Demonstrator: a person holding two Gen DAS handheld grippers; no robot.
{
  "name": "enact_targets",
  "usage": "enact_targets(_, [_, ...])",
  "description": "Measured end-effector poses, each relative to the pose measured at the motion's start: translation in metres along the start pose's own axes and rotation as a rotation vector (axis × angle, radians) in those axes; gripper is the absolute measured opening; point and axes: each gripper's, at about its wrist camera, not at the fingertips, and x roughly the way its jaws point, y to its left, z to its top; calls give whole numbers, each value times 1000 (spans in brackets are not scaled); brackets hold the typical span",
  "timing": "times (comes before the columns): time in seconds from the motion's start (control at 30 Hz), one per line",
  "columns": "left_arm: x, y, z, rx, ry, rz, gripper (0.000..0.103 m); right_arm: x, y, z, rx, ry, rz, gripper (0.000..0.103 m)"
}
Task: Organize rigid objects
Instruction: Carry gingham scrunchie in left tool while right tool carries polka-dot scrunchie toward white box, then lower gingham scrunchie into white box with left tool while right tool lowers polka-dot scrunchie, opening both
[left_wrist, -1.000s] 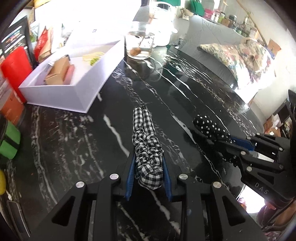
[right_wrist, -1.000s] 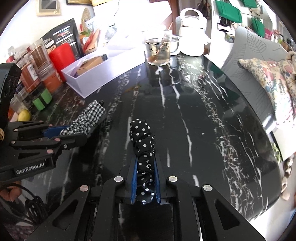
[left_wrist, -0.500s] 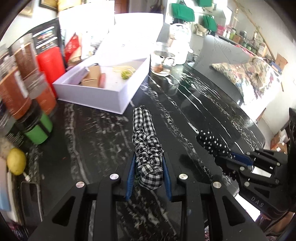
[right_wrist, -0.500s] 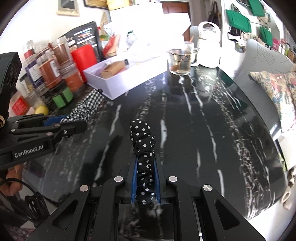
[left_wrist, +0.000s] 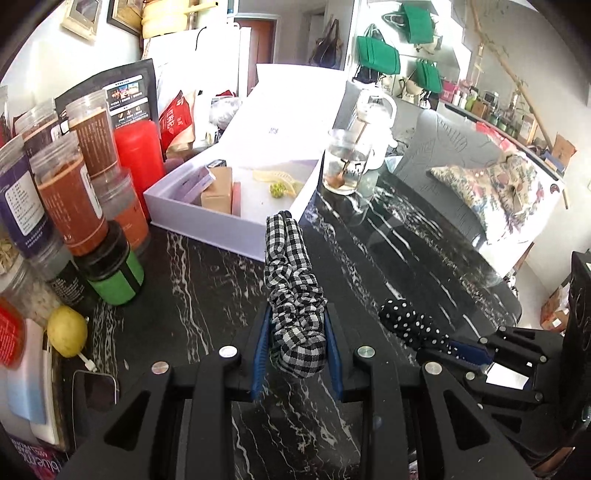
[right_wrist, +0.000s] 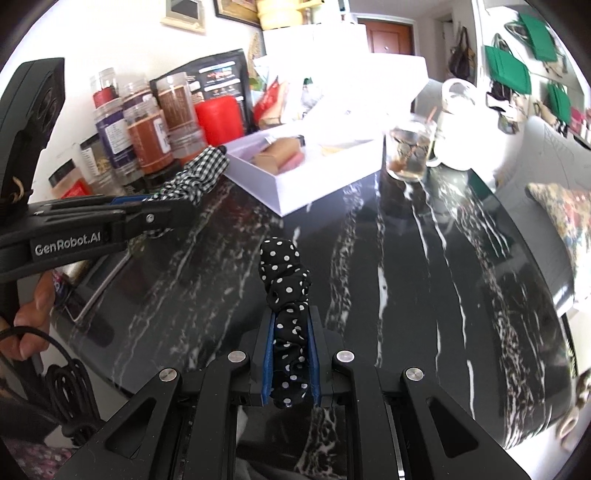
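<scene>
My left gripper (left_wrist: 295, 325) is shut on a black-and-white checked scrunchie (left_wrist: 291, 291), held above the black marble table (left_wrist: 388, 258). The scrunchie's far end points at the near wall of an open white box (left_wrist: 221, 227). My right gripper (right_wrist: 289, 325) is shut on a black scrunchie with white dots (right_wrist: 284, 284), also off the table. Each gripper shows in the other's view: the right gripper (left_wrist: 454, 347) with the dotted scrunchie (left_wrist: 410, 323) at lower right, the left gripper (right_wrist: 162, 210) with the checked scrunchie (right_wrist: 199, 173) at left. The white box (right_wrist: 306, 177) holds small cardboard boxes (left_wrist: 218, 190) and a yellow-green item (left_wrist: 279, 182).
Jars and a red canister (left_wrist: 138, 151) crowd the table's left side, with a green-banded jar (left_wrist: 114, 273), a lemon (left_wrist: 67, 331) and a phone (left_wrist: 94, 391) in front. A glass mug (left_wrist: 345, 166) and a white kettle (left_wrist: 376, 122) stand behind the box. A sofa with a floral cushion (left_wrist: 491, 192) lies right.
Both grippers have risen and drawn back from the table with their scrunchies still held. The views have tilted up, so the jars, lemon and walls at the left have come into sight.
</scene>
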Motion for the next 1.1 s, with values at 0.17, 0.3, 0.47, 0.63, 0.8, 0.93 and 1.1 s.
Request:
enact_targets(0.17, [-4, 3, 6, -6, -16, 3, 27, -2, 5, 11, -23, -17, -4, 15])
enact_targets(0.3, [-7, 6, 13, -11, -30, 5, 27, -2, 8, 21, -46, -29, 5, 15])
enact_targets(0.47, [-8, 12, 26, -17, -50, 9, 27, -2, 9, 41, -69, -53, 14, 15])
enact_targets(0.63, [-5, 19, 45, -25, -68, 13, 27, 3, 8, 61, -93, -76, 25, 15])
enact_targets(0.8, [4, 25, 64, -33, -78, 16, 27, 12, 2, 81, -103, -82, 33, 15])
enact_targets(0.93, [12, 29, 77, -37, -83, 18, 27, 20, -3, 97, -120, -89, 37, 15])
enact_targets(1.1, [27, 34, 95, -39, -84, 28, 27, 29, -12, 118, -138, -99, 39, 15])
